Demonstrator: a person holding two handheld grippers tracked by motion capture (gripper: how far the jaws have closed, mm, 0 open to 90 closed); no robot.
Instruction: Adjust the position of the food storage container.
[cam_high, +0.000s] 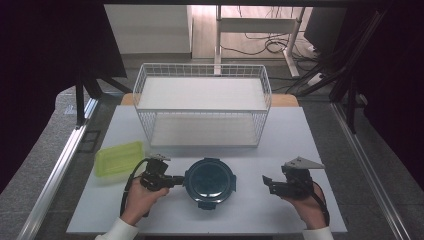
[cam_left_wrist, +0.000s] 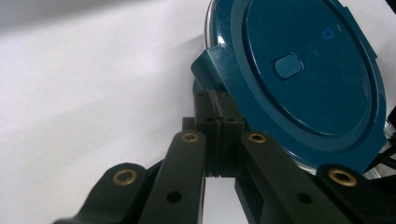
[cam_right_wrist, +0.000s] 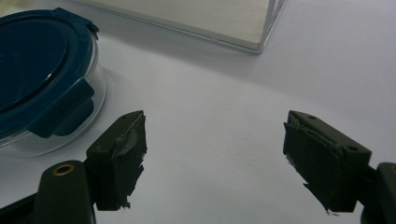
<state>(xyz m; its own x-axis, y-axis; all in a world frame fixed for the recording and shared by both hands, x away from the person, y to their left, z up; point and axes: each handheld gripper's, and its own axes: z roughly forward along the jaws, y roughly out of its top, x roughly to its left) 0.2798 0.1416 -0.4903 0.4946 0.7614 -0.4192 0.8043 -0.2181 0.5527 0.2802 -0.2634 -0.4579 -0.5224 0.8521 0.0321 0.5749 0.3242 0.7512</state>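
A round glass container with a dark teal clip lid (cam_high: 210, 181) sits on the white table near its front edge. My left gripper (cam_high: 179, 180) is at the container's left side, shut. In the left gripper view its jaws are pressed together (cam_left_wrist: 215, 100), with their tips right up against the lid's side clip (cam_left_wrist: 210, 65). Nothing shows between the pads. To the right of the container my right gripper (cam_high: 266, 182) stands open and apart from it. In the right gripper view its jaws (cam_right_wrist: 215, 158) hold only bare table between them, and the container (cam_right_wrist: 37, 60) lies to the left.
A white wire two-tier rack (cam_high: 202, 105) stands across the back of the table (cam_high: 285, 145); its lower edge (cam_right_wrist: 210, 18) shows ahead of my right gripper. A flat green plastic box (cam_high: 119, 157) lies at the left, behind my left hand.
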